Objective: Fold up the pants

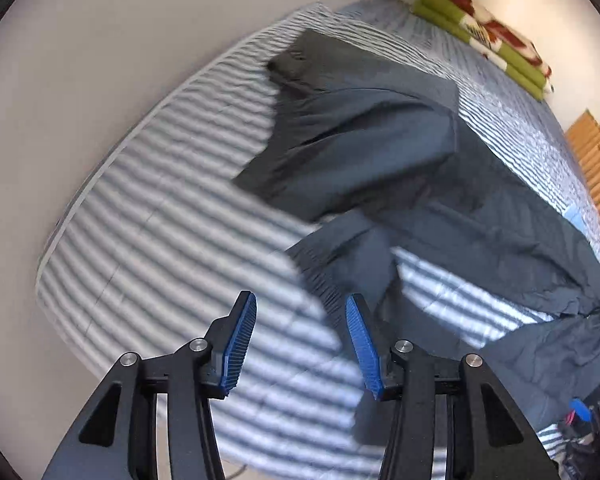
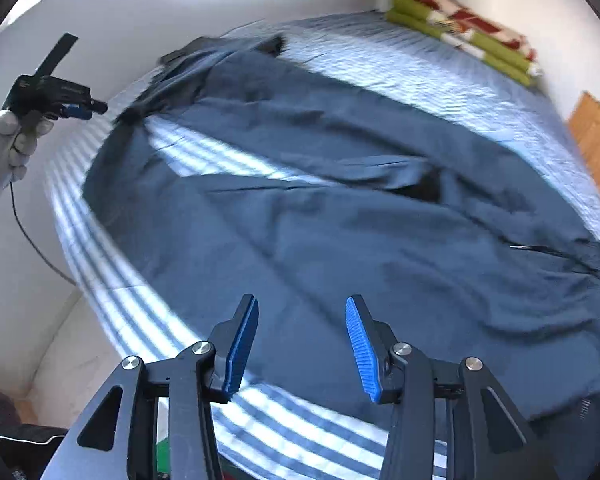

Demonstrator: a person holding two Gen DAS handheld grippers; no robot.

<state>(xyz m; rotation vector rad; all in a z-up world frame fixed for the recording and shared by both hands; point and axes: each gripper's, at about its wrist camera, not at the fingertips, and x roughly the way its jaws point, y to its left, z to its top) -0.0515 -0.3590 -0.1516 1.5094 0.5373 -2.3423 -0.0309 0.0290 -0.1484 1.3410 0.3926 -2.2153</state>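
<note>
Dark blue-grey pants (image 1: 380,140) lie spread on the striped bed, with one leg doubled over in the far half and a leg end (image 1: 340,256) lying just beyond my left gripper (image 1: 300,298). That gripper is open, with only striped cover showing between its blue pads. In the right wrist view the pants (image 2: 340,240) fill the bed's middle, the two legs running away to the far left. My right gripper (image 2: 302,300) hovers open over the near part of the fabric and holds nothing. The left gripper (image 2: 94,108) shows at the far left, held by a gloved hand (image 2: 0,152).
The bed's blue-and-white striped cover (image 1: 160,220) runs along a white wall on the left. A folded green and red blanket (image 1: 488,36) lies at the far corner (image 2: 468,28). Wooden slats (image 1: 596,168) edge the right side. A cable (image 2: 28,236) hangs below the gloved hand.
</note>
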